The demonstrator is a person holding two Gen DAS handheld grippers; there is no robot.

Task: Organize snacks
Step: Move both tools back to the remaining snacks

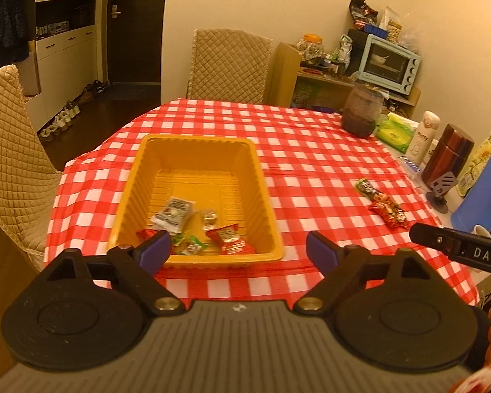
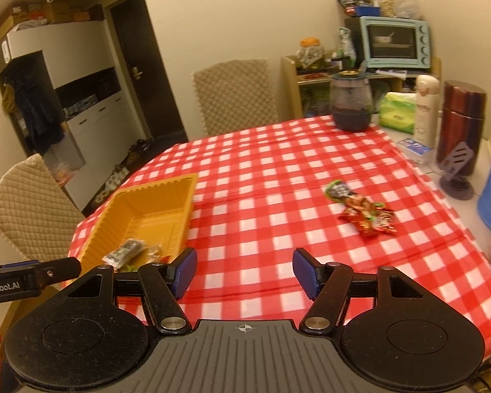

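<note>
Both hand-held grippers hang empty above the near edge of the table. The left gripper [image 1: 235,249] has its blue-padded fingers spread wide over the near rim of the tray, and the right gripper [image 2: 244,270] is likewise wide apart with only cloth between its pads, facing the loose packets.

Under everything lies the red-and-white checked tablecloth [image 1: 311,163], which covers most of the table. On its left part sits the rectangular yellow ribbed plastic tray [image 1: 198,150], its long axis running away from the person. At the table's far right edge stand a dark glass jar [image 1: 361,113], a brown metal flask [image 1: 446,154] and a green tissue pack [image 1: 394,131], none of them part of the job as far as I can judge.

Inside the tray's near end lie several small wrapped snacks: a white-and-grey sachet [image 1: 173,213], a red packet [image 1: 229,237], and a few little green and clear sweets [image 1: 191,245] beside them.

Well apart from the tray, on the bare cloth to the right, is the small cluster of loose red and green snack packets [image 2: 363,208]. It forms a strip whose long axis runs diagonally, the green-wrapped end pointing away and to the left, the red end nearer the person and to the right.

By my reading the work is mostly done: this cluster appears to be all that is left to move to the tray.
</note>
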